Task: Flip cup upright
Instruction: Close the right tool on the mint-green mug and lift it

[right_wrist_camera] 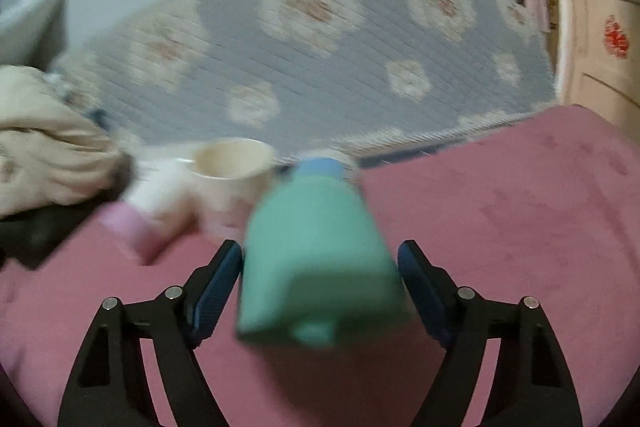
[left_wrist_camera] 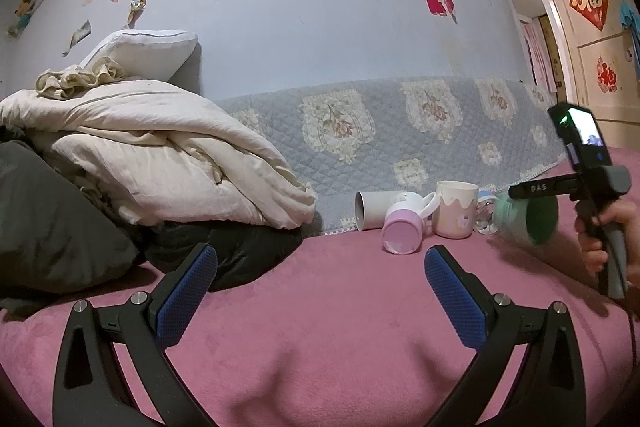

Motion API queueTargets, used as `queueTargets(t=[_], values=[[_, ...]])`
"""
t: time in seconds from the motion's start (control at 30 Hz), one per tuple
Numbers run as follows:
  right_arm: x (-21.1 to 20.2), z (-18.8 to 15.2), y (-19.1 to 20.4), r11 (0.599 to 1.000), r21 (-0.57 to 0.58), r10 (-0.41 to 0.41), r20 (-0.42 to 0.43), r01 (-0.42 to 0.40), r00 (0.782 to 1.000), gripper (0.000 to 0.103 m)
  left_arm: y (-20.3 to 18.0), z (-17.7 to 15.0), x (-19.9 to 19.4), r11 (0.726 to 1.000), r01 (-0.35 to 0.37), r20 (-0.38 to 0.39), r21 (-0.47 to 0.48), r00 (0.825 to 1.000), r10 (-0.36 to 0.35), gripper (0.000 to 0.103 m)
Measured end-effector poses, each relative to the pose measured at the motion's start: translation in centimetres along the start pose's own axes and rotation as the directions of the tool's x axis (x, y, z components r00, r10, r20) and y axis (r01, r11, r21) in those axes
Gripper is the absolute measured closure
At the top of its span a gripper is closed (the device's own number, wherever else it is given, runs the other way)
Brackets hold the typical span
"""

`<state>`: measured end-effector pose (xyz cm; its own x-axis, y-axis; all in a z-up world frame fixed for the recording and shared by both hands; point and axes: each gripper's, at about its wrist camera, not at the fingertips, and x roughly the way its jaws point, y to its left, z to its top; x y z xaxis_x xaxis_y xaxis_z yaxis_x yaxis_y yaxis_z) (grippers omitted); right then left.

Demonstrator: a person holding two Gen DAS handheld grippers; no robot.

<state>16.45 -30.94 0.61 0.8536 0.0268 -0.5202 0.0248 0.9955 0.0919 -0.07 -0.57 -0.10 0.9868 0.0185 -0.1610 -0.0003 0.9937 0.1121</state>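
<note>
A green cup (right_wrist_camera: 316, 259) sits between the blue pads of my right gripper (right_wrist_camera: 320, 267), tilted, with its handle toward the camera; the view is blurred. In the left wrist view the green cup (left_wrist_camera: 528, 217) lies on its side, mouth toward the right, held by the right gripper (left_wrist_camera: 536, 189). My left gripper (left_wrist_camera: 320, 271) is open and empty above the pink bed cover (left_wrist_camera: 320, 327). A pink cup (left_wrist_camera: 402, 229) lies tipped over, a cream mug (left_wrist_camera: 456, 209) stands upright, and a white cup (left_wrist_camera: 372, 209) lies on its side.
A heap of cream bedding (left_wrist_camera: 160, 163) and dark clothing (left_wrist_camera: 60, 219) fills the left. A grey floral quilt (left_wrist_camera: 380, 131) covers the wall behind the cups. A small blue-capped glass bottle (left_wrist_camera: 486, 215) stands by the cream mug. A door (left_wrist_camera: 592, 39) is at the right.
</note>
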Motion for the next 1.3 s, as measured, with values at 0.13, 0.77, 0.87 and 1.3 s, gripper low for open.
queueTargets(t=[0.13,0.77,0.87,1.3], values=[[-2.7,-1.2,4.8,0.985,-0.171,0.002,0.048,0.006,0.999,0.078,0.0,0.1,-0.3,1.0,-0.003,0.013,-0.002,1.0,0.003,0.0],[-0.2,-2.1,1.9,0.997,-0.005,-0.079,-0.064,0.079,0.995,0.0,-0.1,0.1,-0.7,1.0,-0.004,0.028,-0.005,1.0,0.004,0.0],[1.3,-2.2,1.9,0.983,-0.05,-0.181,-0.093,0.177,0.979,0.0,0.0,0.1,-0.7,1.0,-0.003,0.029,-0.005,1.0,0.004,0.0],[5.1,-1.6,-1.2,0.982,-0.143,-0.148,-0.187,0.122,0.971,0.0,-0.1,0.1,-0.7,1.0,-0.003,0.031,-0.006,1.0,0.003,0.0]])
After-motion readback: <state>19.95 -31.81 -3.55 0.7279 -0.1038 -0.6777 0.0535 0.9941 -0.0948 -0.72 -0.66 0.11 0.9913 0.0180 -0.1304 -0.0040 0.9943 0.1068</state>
